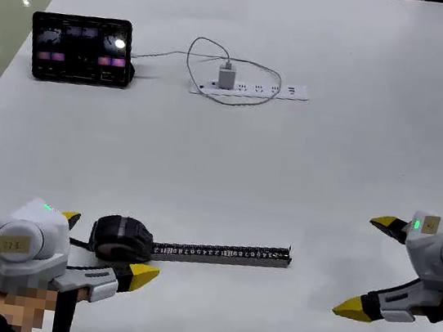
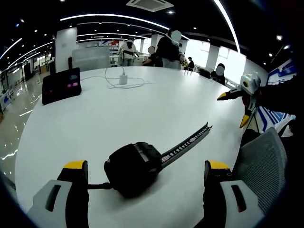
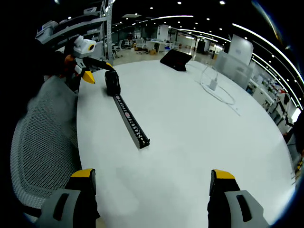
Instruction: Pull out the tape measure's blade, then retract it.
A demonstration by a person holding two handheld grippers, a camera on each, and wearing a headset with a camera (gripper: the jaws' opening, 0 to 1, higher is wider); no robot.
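A black tape measure [image 1: 121,239] lies on the white table near its front edge, its dark blade [image 1: 221,254] drawn out to the right and lying flat. My left gripper [image 1: 107,246] is open with its yellow-tipped jaws on either side of the case [image 2: 134,167], not touching it. My right gripper [image 1: 372,266] is open at the right, apart from the blade's end hook [image 3: 144,141]. The case [image 3: 112,80] and the left gripper [image 3: 84,56] appear far off in the right gripper view; the right gripper [image 2: 241,97] appears in the left gripper view.
A black tablet [image 1: 81,49] with a lit screen stands at the back left. A white power strip [image 1: 249,89] with a charger and looped cable lies at the back middle. A mesh chair [image 2: 266,161] sits by the table's edge. People stand in the distance.
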